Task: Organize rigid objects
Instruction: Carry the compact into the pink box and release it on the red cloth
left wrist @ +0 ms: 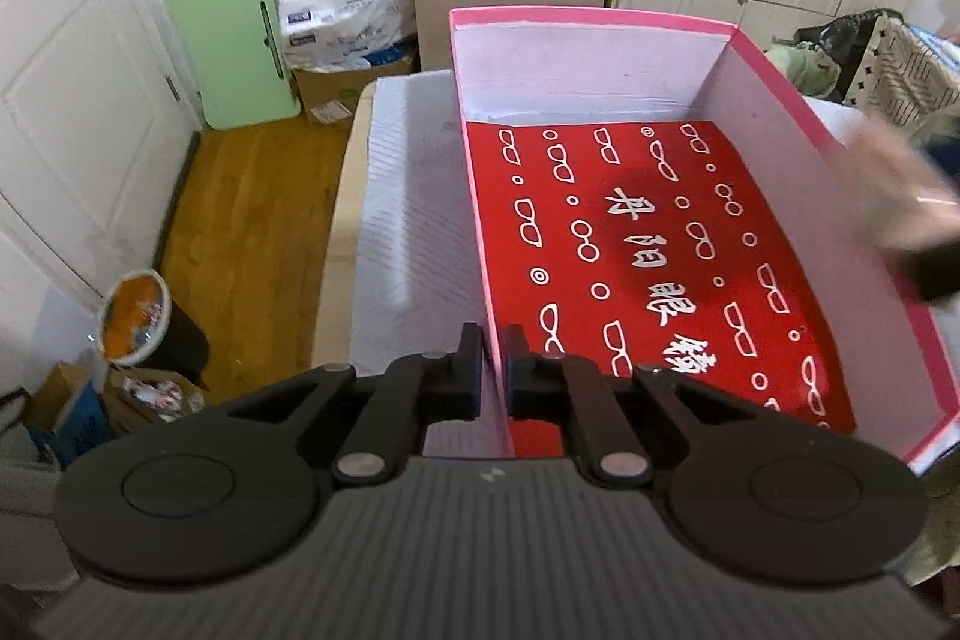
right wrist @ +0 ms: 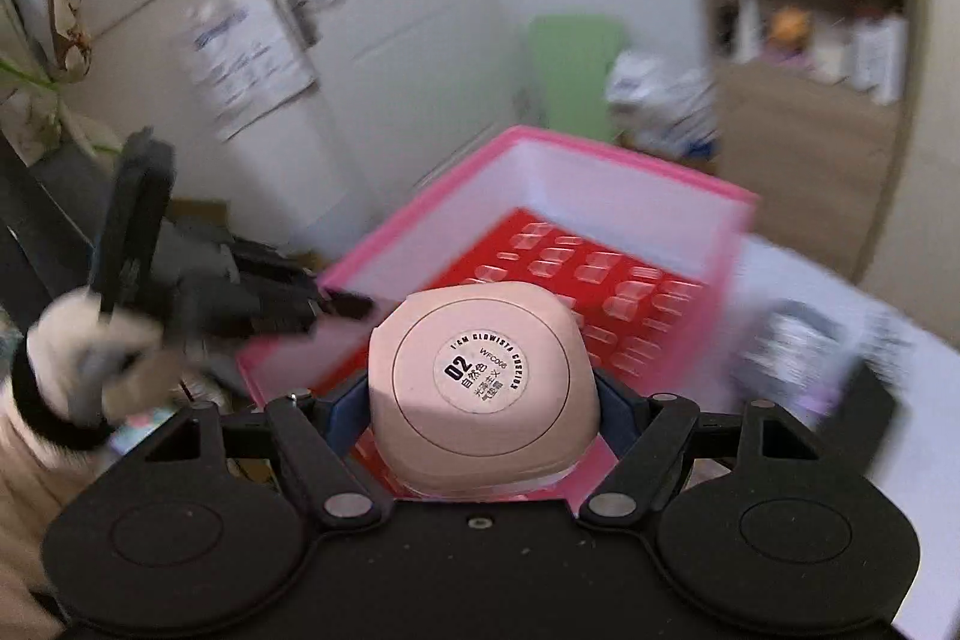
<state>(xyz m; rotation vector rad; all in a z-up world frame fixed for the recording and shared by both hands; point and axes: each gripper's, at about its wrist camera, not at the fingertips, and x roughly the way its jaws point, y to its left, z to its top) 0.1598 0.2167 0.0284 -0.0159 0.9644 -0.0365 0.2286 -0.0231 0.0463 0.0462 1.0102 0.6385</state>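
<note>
Clamped on a pale pink rounded plastic compact case [right wrist: 483, 385], the right gripper [right wrist: 483, 418] hangs over the near end of the pink cardboard box [right wrist: 624, 160]. Pinching the box's side wall, the left gripper [left wrist: 493, 370] steadies it. Only a red printed sheet [left wrist: 636, 244] lies inside; I judge sorting barely begun, with blurred items left outside.

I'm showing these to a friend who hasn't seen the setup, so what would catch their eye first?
Probably the pink box with its bright red lining printed with white glasses, filling the middle of the left view; the left hand-held gripper is clamped on its near wall. Next, the pale pink compact with a round label, held in the right hand-held gripper just above that box.
</note>
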